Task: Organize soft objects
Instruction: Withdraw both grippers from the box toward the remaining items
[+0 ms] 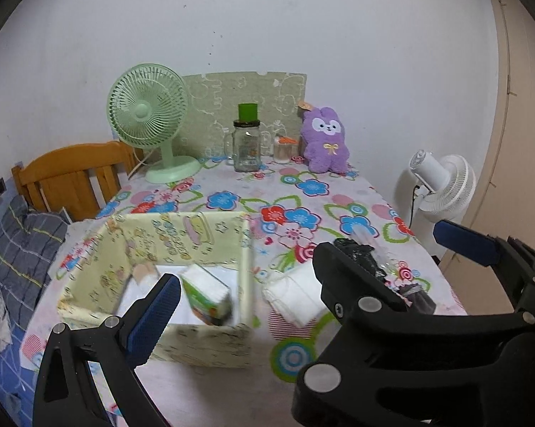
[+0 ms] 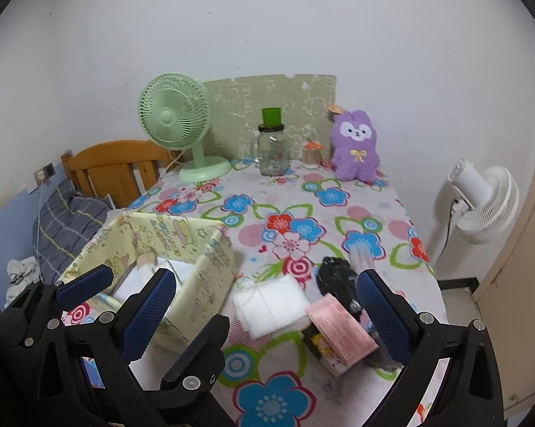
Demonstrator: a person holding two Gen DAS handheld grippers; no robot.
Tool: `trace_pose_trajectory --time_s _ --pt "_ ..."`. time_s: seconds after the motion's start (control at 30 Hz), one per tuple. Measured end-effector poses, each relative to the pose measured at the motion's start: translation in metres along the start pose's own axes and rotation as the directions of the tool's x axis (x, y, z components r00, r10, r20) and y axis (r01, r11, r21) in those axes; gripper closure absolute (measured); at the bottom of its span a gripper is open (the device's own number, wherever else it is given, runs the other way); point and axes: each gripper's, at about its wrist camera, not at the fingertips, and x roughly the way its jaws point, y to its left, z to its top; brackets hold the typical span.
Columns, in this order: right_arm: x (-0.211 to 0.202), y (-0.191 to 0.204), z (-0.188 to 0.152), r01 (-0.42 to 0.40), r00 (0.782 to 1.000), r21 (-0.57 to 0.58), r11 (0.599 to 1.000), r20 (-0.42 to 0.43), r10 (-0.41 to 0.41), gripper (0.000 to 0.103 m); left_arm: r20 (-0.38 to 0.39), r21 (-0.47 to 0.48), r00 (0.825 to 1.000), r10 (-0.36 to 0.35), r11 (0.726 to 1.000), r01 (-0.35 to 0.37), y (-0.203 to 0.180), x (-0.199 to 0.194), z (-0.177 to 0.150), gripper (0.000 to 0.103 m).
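Observation:
A yellow patterned fabric box (image 1: 210, 235) (image 2: 210, 267) stands at the table's left front. A green-and-white tissue pack (image 1: 207, 293), blurred, is inside it, tilted, beside my open left gripper (image 1: 313, 270). To the right of the box lie a white folded cloth (image 1: 296, 293) (image 2: 271, 304), a black crumpled bag (image 1: 360, 252) (image 2: 335, 275) and a pink tissue pack (image 2: 338, 331). My right gripper (image 2: 267, 306) is open above the cloth and pink pack, touching nothing. The left gripper's blue pads (image 2: 86, 283) show beside the box in the right wrist view.
At the table's back stand a green desk fan (image 1: 150, 124) (image 2: 176, 124), a glass jar with green lid (image 1: 247, 142) (image 2: 271, 146), a small cup (image 1: 282, 149) and a purple plush rabbit (image 1: 325, 138) (image 2: 354, 149). A white floor fan (image 1: 441, 185) (image 2: 481, 199) is right; a wooden headboard (image 1: 72, 174) left.

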Motion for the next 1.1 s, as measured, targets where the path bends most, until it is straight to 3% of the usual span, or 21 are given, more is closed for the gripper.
trace_pose_trajectory --time_s 0.33,0.93,1.1 --pt "0.006 -0.03 -0.016 0.075 0.997 -0.014 0.997 -0.008 -0.075 0.0 -0.062 0.036 0.998 -0.03 0.999 0.032 -0.031 0.024 -0.012 0.0" --pt "0.051 -0.07 -0.043 0.075 0.99 -0.059 0.995 -0.112 -0.081 0.007 -0.202 0.08 0.977 -0.067 0.993 0.084 -0.065 0.073 -0.037 0.001" --pt "0.067 -0.077 -0.048 0.053 0.986 -0.063 0.997 -0.156 -0.063 0.014 -0.24 0.08 0.969 -0.06 0.994 0.081 -0.068 0.087 -0.043 0.001"
